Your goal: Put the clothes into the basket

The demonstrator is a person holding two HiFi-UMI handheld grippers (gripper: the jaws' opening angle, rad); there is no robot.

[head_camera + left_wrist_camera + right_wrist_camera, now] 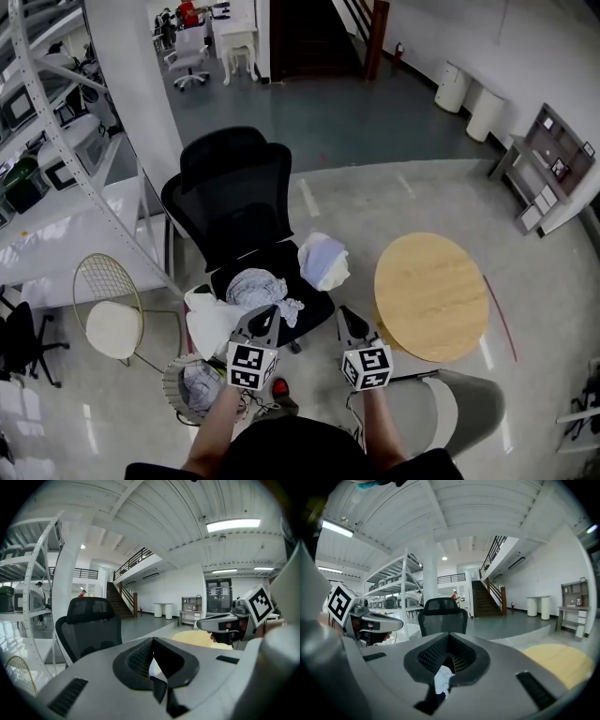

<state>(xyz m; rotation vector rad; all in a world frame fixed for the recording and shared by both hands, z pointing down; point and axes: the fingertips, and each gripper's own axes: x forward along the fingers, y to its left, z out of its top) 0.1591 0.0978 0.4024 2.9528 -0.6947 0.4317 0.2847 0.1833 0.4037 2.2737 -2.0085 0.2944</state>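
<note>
Glossy pale flooring of an open hall runs ahead of both tools, with a dark staircase (314,37) far beyond them. Both grippers point forward, side by side, at a black mesh office chair (234,192). The left gripper (269,312) has its jaws pressed together with nothing between them, and its own view shows only a thin sliver of light where they meet. The right gripper (345,314) is likewise closed and empty.

Just ahead of the left gripper's tip, a crumpled grey garment (255,286) lies on the chair seat. A white-and-lavender garment (323,261) sits further forward, between the lines of the two tools. A white cloth (211,321) hangs off the seat edge just left of the left gripper. Behind and left of that gripper, near the person's left forearm, stands the round basket (172,377), with some pale clothing (199,384) already inside.

A round wooden table (431,295) stands right of the right gripper, and a wire chair (108,309) is well off to the left.
</note>
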